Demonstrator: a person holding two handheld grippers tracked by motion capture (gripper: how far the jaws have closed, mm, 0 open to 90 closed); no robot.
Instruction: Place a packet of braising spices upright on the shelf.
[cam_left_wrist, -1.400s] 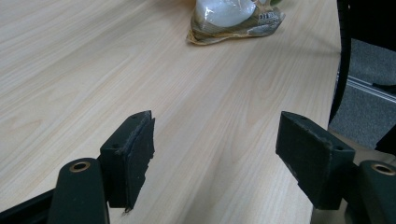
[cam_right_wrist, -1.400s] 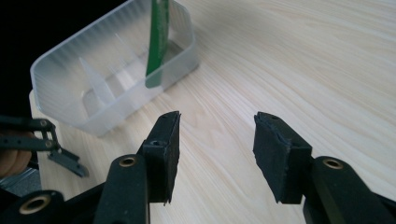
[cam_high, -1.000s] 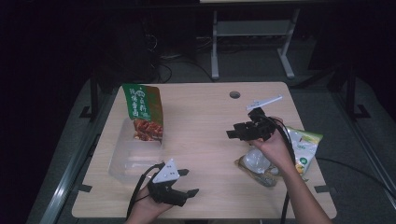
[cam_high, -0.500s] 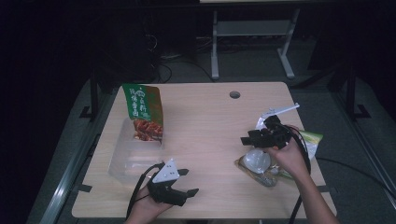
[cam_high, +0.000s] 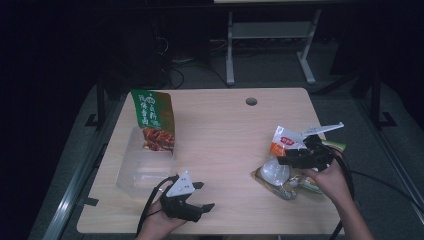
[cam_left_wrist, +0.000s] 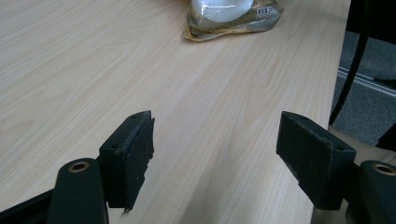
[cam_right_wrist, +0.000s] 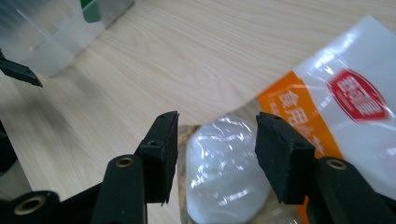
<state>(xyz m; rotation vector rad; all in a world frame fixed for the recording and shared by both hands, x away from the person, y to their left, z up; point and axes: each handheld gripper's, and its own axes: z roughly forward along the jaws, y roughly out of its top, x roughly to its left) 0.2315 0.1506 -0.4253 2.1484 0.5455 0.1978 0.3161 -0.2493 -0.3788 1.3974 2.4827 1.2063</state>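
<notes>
My right gripper (cam_high: 286, 159) hangs open over a heap of snack packets at the table's right side. In the right gripper view its jaws (cam_right_wrist: 217, 154) stand on either side of a clear packet with a puffy white filling (cam_right_wrist: 224, 172), without pressing on it. A white and orange packet (cam_right_wrist: 345, 107) leans just behind that one. From above, the puffy packet (cam_high: 274, 172) and the orange one (cam_high: 285, 140) lie under the gripper. My left gripper (cam_high: 205, 196) rests open near the front edge, with nothing between its jaws (cam_left_wrist: 215, 154).
A green snack bag (cam_high: 152, 117) stands upright in a clear plastic container (cam_high: 135, 175) at the table's left. A greenish packet (cam_high: 312, 186) lies under the right hand. There is a round cable hole (cam_high: 251, 101) near the far edge. Bare wood stretches between the two grippers.
My right gripper has moved to the right and toward the near edge, sinking over the heap of packets. The left gripper has stayed where it was.
</notes>
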